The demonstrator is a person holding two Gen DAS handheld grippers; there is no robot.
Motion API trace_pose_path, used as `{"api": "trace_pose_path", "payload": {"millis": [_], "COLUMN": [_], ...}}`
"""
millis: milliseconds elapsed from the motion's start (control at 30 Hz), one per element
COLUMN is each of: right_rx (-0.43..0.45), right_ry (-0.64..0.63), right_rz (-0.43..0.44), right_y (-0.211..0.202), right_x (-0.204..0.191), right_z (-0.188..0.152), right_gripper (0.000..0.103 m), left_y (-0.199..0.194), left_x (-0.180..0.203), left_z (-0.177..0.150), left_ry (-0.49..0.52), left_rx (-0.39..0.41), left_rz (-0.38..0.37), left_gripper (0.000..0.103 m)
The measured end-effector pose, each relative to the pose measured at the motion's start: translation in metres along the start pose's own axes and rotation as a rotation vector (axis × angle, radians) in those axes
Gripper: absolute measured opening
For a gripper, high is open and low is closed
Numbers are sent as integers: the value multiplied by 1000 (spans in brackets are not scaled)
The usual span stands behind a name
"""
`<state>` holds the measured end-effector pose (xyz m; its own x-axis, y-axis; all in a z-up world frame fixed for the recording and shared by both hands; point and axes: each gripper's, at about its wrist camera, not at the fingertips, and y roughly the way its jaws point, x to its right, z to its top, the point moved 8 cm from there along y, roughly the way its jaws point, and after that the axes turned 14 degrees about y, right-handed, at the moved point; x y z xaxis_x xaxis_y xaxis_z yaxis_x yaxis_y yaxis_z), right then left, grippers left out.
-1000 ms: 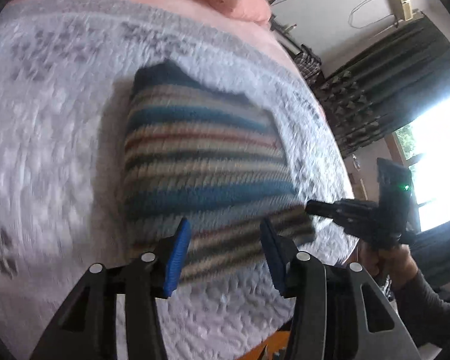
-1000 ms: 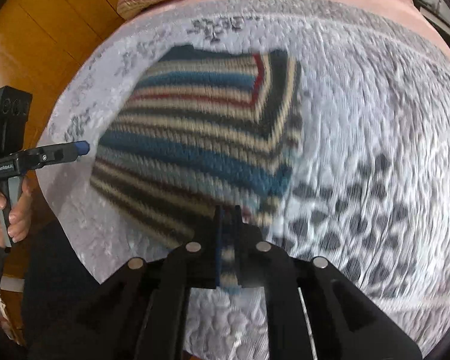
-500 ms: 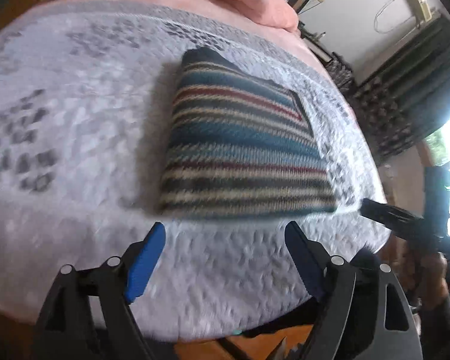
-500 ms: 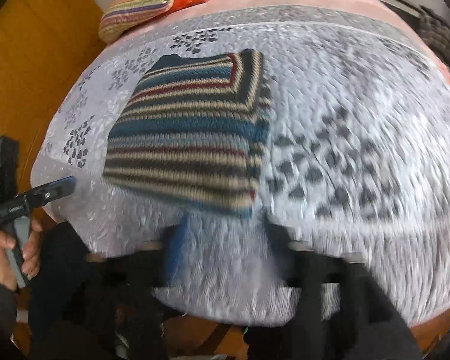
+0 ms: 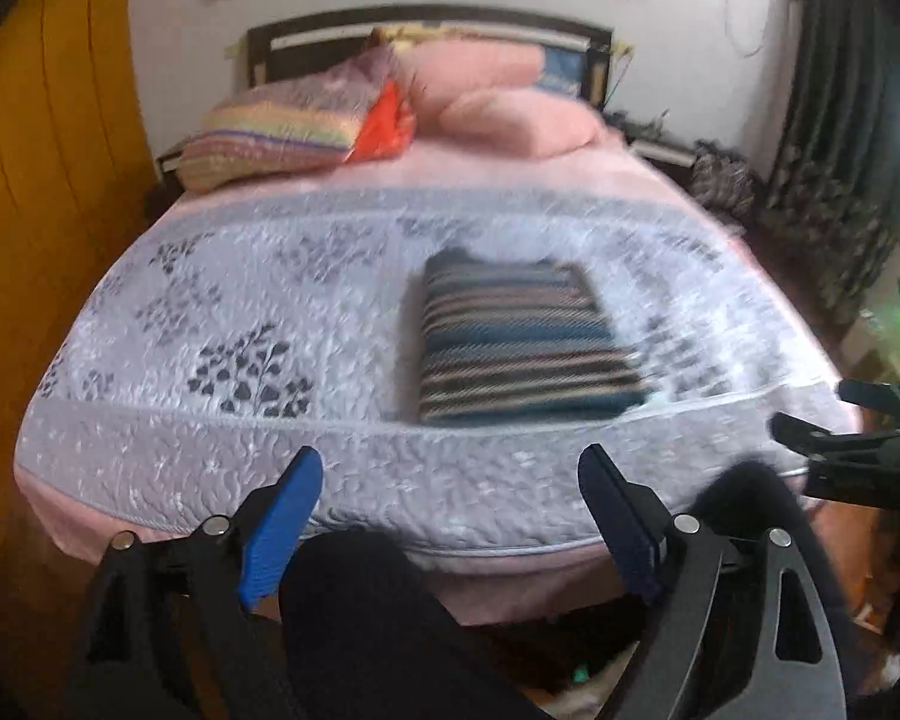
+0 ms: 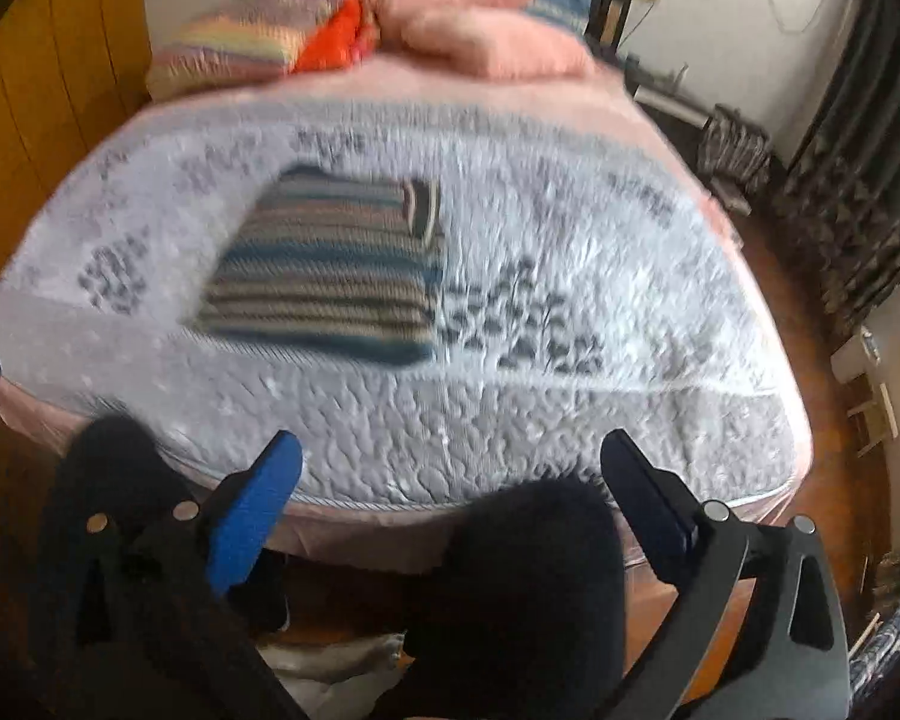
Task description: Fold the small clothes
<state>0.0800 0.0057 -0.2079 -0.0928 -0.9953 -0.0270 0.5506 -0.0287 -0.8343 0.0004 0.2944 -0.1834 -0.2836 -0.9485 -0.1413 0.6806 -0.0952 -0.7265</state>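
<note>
Striped knitwear, a folded sweater, lies flat on the quilt that covers the bed, towards the near edge and right of a dark leaf print. Its bands run blue, tan, dark and red, and in the right wrist view a strip with upright stripes shows at its far right corner. Both grippers hang off the near end of the bed, well apart from the sweater and touching nothing. Left gripper: fingers spread wide, nothing between them, blue pads showing. Right gripper: fingers likewise spread wide and holding nothing; in the left wrist view it shows at the right edge. Dark-clad knees sit below the fingers. At the far end, pink pillows and a striped cushion lean by the headboard. Dark curtains hang at right
</note>
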Motion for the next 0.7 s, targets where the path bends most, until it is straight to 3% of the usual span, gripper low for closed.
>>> {"api": "trace_pose_path", "payload": {"millis": [167, 267, 467, 700], "right_rx": [80, 127, 173, 187], "right_ry": [29, 24, 11, 22], "right_rz": [75, 58, 35, 22], "right_y": [-76, -111, -146, -152], "right_x": [-5, -7, -12, -7], "right_z": [23, 28, 22, 16], "right_gripper": [99, 99, 100, 100], "left_y": [-52, -76, -85, -78], "left_x": [2, 6, 23, 20], "left_z": [25, 35, 36, 27], "left_ry": [-2, -8, 26, -19], "left_rx": [21, 48, 37, 7], "left_rz": [-7, -21, -7, -19], "left_gripper": [88, 88, 88, 87]}}
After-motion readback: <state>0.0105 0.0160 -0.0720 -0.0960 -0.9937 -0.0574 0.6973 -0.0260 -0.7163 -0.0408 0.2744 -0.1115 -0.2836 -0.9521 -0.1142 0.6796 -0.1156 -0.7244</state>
